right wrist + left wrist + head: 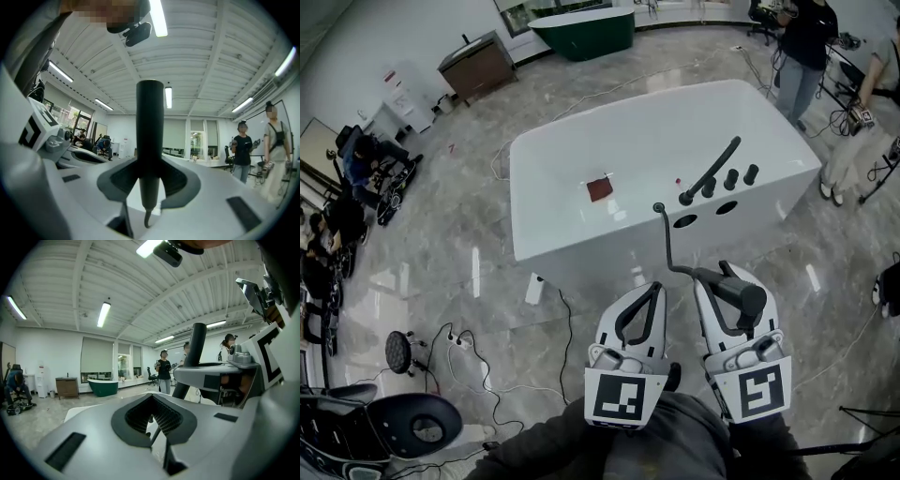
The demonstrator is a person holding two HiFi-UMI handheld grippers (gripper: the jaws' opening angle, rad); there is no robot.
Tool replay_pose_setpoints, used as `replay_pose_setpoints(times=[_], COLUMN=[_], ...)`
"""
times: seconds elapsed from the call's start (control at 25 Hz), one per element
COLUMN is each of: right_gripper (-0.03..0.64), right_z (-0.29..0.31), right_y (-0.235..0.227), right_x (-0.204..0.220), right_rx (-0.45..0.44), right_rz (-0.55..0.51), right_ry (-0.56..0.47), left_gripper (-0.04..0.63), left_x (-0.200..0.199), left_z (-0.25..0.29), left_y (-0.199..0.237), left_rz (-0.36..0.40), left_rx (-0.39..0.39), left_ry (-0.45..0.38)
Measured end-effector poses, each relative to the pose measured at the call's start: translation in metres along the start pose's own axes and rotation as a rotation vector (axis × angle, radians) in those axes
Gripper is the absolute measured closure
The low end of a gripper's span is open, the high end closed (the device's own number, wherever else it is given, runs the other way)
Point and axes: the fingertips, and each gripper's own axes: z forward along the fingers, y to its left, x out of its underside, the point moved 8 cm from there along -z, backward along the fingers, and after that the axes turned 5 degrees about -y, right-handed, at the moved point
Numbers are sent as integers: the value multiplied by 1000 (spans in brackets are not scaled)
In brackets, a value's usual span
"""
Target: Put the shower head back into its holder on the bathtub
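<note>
Black shower head (739, 292) clamped in right tool (724, 272), handle crosswise to its jaws; holder, probably the open hole (685, 221) on the bathtub (581, 159) near rim, lies ahead, well apart; left tool (654, 289) closed, empty.

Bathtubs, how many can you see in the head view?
2. The white bathtub stands in the middle of the floor; a dark green bathtub stands farther back, near the top edge.

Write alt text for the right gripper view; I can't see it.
The right tongs are shut on the black shower head, which stands upright in the picture between the jaws. Behind, two people stand at the right.
</note>
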Motion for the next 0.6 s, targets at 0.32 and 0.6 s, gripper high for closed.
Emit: replay_pose_setpoints(times=[0.32, 0.6], right_gripper=[477, 477], right_z=[6, 43], right_y=[-7, -11], right_x=[13, 22], right_rx=[-63, -60], right_rz=[9, 7], right_ry=[20, 46], left_gripper=[591, 592], left_x=[23, 34], left_z=[-3, 29], left_y=[-2, 34], left_rz=[-29, -62], left_rx=[-74, -57], left_ry=[71, 85])
